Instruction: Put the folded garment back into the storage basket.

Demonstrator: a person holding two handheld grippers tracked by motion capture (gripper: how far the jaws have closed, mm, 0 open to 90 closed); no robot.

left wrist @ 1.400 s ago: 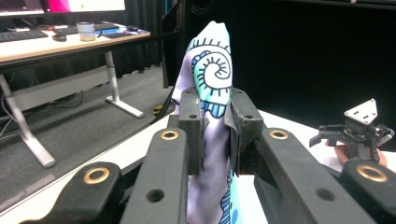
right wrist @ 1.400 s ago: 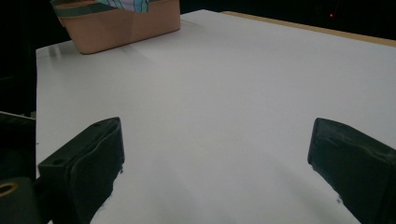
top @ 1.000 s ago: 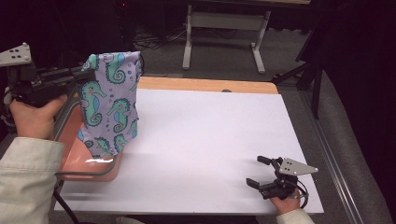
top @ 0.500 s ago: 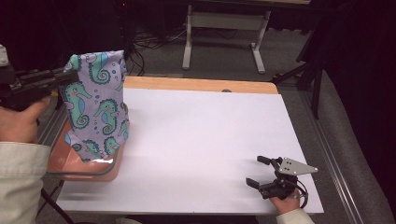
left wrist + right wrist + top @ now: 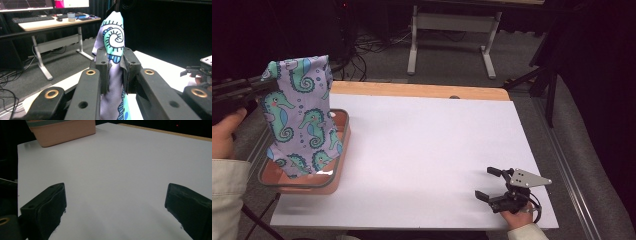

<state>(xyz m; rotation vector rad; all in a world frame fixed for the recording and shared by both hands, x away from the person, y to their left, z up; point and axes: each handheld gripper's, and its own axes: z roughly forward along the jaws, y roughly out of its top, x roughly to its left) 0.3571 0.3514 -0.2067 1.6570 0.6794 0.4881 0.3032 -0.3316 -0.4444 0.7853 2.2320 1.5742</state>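
A lilac cloth with teal seahorses (image 5: 301, 117) hangs from my left gripper (image 5: 266, 86), which is shut on its top corner at the table's far left. In the left gripper view the jaws pinch the cloth (image 5: 112, 42) between both pads, at my left gripper (image 5: 115, 70). The cloth's lower end dips into a salmon-pink basket (image 5: 343, 145) with a grey rim. My right gripper (image 5: 486, 184) rests open on the white table (image 5: 432, 145) near the front right corner, nothing between its jaws; in the right gripper view my right gripper (image 5: 115, 202) faces the basket (image 5: 62, 131).
A desk frame (image 5: 452, 40) and cables lie on the floor beyond the table's wooden far edge (image 5: 422, 91). In the left gripper view a desk with a keyboard (image 5: 32, 18), a cup and monitors stands in the background. The person's light sleeve (image 5: 227, 195) is at the lower left.
My left gripper has carried the cloth leftward, so it now hangs over the basket with its lower end inside. The right gripper has stayed in place.
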